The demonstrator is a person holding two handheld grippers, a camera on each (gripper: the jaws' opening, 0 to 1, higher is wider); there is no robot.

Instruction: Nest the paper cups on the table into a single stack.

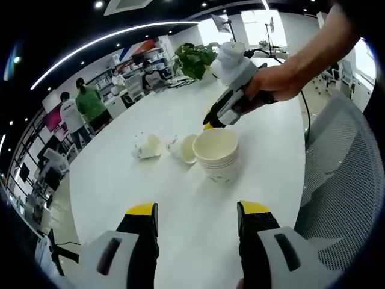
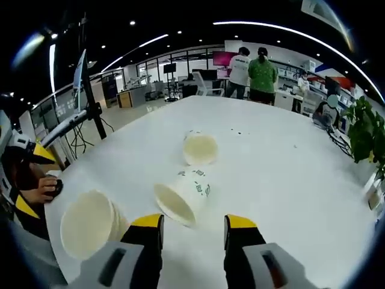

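Note:
An upright stack of white paper cups stands in the middle of the white table. Left of it two single cups lie on their sides, one close to the stack and one farther off. My left gripper is open and short of the stack, with nothing between its jaws. A hand holds my right gripper just above and behind the stack. In the right gripper view that gripper is open, the nearer lying cup just ahead of its jaws, the other cup beyond, and the stack at the left.
A mesh office chair stands at the table's right edge. A potted plant sits at the far end of the table. Two people stand beyond the table. A stand with cables rises beside the table, near my left gripper.

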